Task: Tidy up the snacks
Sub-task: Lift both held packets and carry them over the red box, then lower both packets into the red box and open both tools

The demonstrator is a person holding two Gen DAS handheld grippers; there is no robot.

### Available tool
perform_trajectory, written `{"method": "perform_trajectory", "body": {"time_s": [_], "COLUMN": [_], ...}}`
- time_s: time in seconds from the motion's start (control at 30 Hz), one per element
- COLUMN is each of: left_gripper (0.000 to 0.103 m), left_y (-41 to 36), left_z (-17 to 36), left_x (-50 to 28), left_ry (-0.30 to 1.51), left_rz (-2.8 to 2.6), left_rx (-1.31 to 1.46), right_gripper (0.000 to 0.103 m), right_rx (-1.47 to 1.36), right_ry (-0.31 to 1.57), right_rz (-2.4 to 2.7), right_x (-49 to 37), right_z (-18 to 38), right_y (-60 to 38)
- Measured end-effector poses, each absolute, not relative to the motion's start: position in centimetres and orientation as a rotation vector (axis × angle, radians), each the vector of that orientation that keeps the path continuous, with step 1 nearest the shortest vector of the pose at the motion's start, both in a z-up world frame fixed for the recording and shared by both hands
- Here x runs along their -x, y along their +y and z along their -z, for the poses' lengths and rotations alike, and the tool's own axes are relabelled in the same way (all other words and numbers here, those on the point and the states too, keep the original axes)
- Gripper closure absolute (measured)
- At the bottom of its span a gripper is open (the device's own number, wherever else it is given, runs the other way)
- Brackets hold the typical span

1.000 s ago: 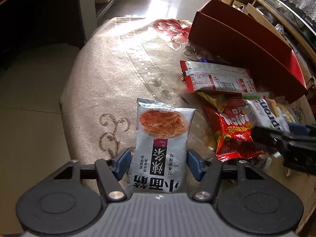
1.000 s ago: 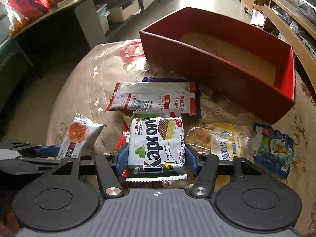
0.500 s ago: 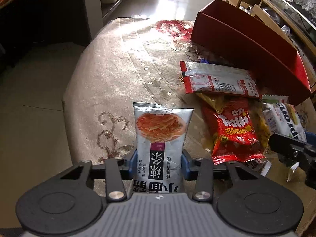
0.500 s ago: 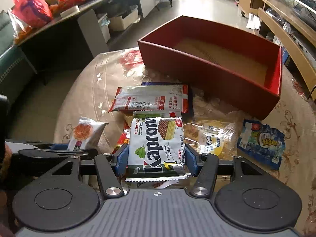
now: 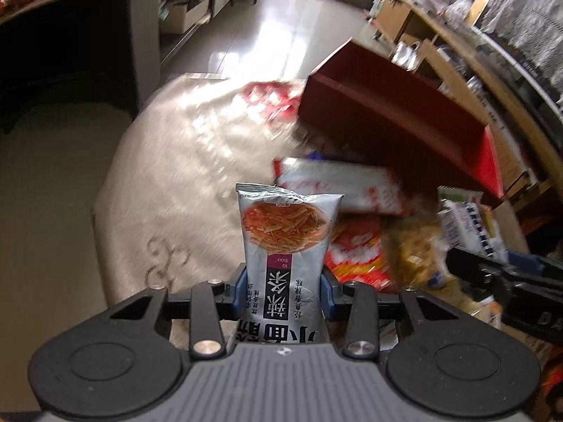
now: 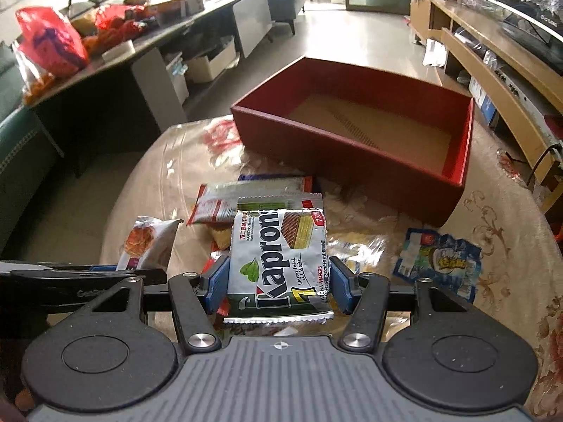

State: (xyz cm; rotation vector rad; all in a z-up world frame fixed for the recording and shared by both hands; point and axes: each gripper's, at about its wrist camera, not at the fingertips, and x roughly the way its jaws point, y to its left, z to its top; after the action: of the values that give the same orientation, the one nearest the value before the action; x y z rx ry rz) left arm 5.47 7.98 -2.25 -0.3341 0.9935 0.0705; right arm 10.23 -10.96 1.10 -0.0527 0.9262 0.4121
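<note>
My left gripper [image 5: 283, 290] is shut on a silver noodle-snack packet [image 5: 286, 239], which stands upright between the blue pads, lifted off the tablecloth. That same packet [image 6: 149, 244] shows at the left of the right wrist view. My right gripper [image 6: 279, 286] is shut on a Kaprons wafer pack [image 6: 279, 258], held above the snack pile. The open red box [image 6: 355, 147] sits at the table's far side, with nothing inside it. In the left wrist view the red box [image 5: 397, 123] is at upper right and the right gripper's dark body [image 5: 506, 285] at right.
Loose packets lie on the floral tablecloth [image 6: 506, 232]: a red-and-white one [image 6: 218, 204], a yellow one [image 6: 355, 246], a blue one [image 6: 436, 263] and a red bag [image 5: 355, 256]. The table edge curves away at left. Desks and shelves stand beyond.
The left jaws closed onto the noodle packet and lifted it off the cloth. The right gripper rose with the wafer pack, and the red box now shows more of its inside.
</note>
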Motion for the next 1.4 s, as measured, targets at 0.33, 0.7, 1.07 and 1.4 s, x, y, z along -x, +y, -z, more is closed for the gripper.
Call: {"method": "perform_trajectory", "body": {"time_s": [0.33, 0.7, 1.07, 1.4], "left_gripper": [0.062, 0.062, 0.062, 0.062], "left_y": [5.5, 2.2, 0.1, -1.2], "left_z": [-1.9, -4.5, -2.3, 2.9], "left_x": [-10.7, -20.0, -28.2, -30.1], "left_ry": [0.888, 0.799, 0.767, 0.873], "left_rz": [-0.008, 0.015, 0.028, -0.003], "left_rx": [0.301, 0.25, 0.21, 0.111], "right_gripper": [0.038, 0.038, 0.038, 0.038], "right_rx": [-0.026, -0.071, -0.075, -0.061], "right_ry": [0.86, 0.814, 0.812, 0.882], "right_rz": [-0.356, -0.263, -0.221, -0.196], "right_x": [-13.4, -19.0, -24.5, -27.1], "right_z": [-3.0, -3.2, -1.4, 2.1], "right_y": [-12.9, -14.9, -15.5, -14.9]}}
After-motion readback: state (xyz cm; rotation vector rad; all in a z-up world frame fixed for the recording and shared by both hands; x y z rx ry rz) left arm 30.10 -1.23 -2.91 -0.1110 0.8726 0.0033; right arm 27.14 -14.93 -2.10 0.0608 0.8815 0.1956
